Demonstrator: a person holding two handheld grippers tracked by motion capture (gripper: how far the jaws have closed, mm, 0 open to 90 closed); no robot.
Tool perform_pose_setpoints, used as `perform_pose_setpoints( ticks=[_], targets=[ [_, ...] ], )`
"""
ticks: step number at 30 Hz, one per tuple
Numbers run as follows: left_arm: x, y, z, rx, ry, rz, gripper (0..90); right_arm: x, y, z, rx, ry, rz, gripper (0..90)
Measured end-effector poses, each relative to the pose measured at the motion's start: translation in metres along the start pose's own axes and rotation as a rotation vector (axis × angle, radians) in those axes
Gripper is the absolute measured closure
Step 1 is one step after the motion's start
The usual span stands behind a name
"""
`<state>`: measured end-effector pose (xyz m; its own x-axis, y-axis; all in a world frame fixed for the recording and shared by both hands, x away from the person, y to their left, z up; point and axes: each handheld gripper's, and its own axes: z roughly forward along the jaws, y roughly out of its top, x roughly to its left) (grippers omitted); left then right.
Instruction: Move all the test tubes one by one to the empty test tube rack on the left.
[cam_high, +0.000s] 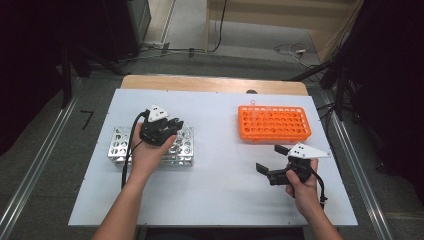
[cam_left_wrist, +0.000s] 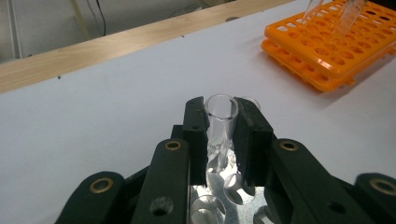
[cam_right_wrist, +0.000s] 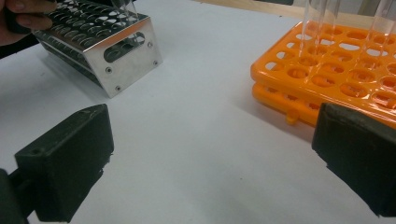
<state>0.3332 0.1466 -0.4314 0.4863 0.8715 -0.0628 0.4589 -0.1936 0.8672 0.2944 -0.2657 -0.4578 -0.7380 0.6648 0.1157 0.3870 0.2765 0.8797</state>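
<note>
Black claw (cam_left_wrist: 219, 140) arms carry brass rivets; bare forearms, no sleeves.

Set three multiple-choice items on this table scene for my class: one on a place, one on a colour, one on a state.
1. Where is the left gripper? A over the metal rack B over the orange rack C off the table
2. What colour is the plastic rack? A blue B orange C green
3. How are the right gripper jaws? A shut on a tube B wide open, holding nothing C shut on a rack

Answers: 1 A, its jaws clamp a glass tube above the rack's holes. 2 B, bright orange. 3 B, bare table lies between them.
</note>
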Motion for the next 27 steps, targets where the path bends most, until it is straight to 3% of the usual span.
perform_pose_setpoints(
  ticks=[3,7,13,21,27],
  targets=[
    [0.001,0.000,-0.003,-0.015,-0.010,-0.023,73.0,0.000,0.001,0.000,-0.001,-0.001,-0.004,0.0],
    [0.003,0.000,-0.008,-0.044,-0.020,-0.044,61.5,-0.001,0.002,0.002,-0.002,-0.002,-0.001,0.0],
    [0.002,-0.002,-0.018,-0.063,-0.026,-0.074,35.7,-0.004,0.008,0.006,-0.007,-0.004,-0.001,0.0],
    [0.000,-0.013,-0.036,-0.089,-0.095,-0.114,12.6,-0.012,0.017,0.018,-0.004,-0.010,-0.001,0.0],
    [-0.003,-0.022,-0.048,-0.104,-0.151,-0.115,1.4,-0.028,0.026,0.029,-0.011,-0.040,0.039,0.0]
  ],
)
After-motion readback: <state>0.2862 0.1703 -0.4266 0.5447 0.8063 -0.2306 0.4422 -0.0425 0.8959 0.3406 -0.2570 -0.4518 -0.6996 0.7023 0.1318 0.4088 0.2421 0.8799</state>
